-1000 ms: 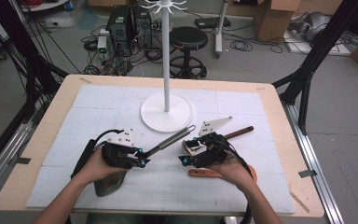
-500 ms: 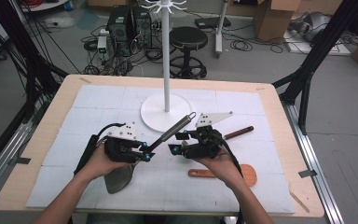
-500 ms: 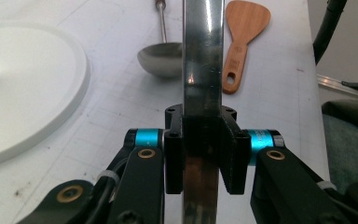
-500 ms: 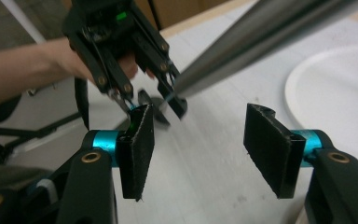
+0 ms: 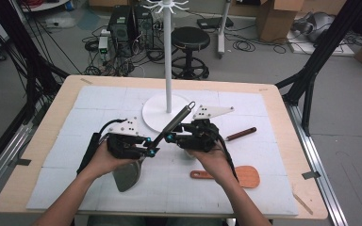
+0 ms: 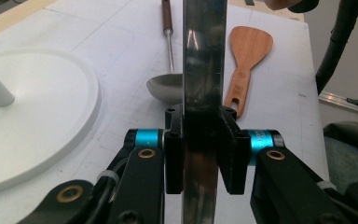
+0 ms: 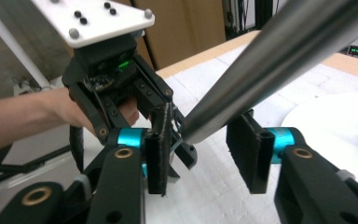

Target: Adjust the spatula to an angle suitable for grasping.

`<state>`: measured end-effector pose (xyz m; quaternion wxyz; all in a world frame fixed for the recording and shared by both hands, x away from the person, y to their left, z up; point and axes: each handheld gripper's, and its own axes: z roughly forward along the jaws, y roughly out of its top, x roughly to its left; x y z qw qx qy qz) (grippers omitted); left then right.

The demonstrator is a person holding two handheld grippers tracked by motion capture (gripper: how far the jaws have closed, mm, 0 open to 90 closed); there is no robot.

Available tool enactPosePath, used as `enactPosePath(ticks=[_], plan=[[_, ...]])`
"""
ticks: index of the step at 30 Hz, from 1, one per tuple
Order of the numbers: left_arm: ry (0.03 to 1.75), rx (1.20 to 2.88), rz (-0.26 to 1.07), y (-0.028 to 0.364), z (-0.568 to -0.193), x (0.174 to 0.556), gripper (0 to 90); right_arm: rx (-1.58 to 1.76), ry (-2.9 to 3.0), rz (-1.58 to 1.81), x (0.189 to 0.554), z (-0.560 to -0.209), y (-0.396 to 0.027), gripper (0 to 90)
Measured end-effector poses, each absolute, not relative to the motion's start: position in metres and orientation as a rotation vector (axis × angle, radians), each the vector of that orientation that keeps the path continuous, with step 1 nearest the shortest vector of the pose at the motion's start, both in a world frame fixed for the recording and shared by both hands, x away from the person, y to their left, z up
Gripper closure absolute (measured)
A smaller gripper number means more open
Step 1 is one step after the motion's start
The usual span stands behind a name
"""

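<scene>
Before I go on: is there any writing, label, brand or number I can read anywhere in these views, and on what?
None can be read.
The blue sleeve beside the left tongs carries faint marks, too blurred to read.
A small green-lit display behind the table glows, but its digits are too small to read.
The metal spatula, wooden spatula and ladle show no lettering.

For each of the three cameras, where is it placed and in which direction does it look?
High view: above the near table edge, looking forward and down; forearms, both grippers.
Left gripper view: on the left gripper, along its jaws clamping the steel handle.
Right gripper view: on the right gripper, facing the left gripper.
Shared: the white stand base.
</scene>
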<state>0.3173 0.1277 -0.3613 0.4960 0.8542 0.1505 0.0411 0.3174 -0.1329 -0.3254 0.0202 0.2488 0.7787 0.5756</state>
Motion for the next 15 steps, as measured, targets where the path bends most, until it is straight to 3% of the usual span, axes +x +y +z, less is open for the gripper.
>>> enactPosePath(ticks=[10,12,15], plan=[[0.369,2.024,0.069,0.130,-0.355,0.318,73.7,0.744,2.445,1.787,0.320,-0.311,-0.129,69.0],[0.386,2.012,0.060,0.132,-0.354,0.318,66.5,0.709,2.463,1.785,0.320,-0.306,-0.125,69.6],[0.388,1.996,0.040,0.136,-0.353,0.319,64.9,0.689,2.466,1.793,0.321,-0.304,-0.123,70.1]])
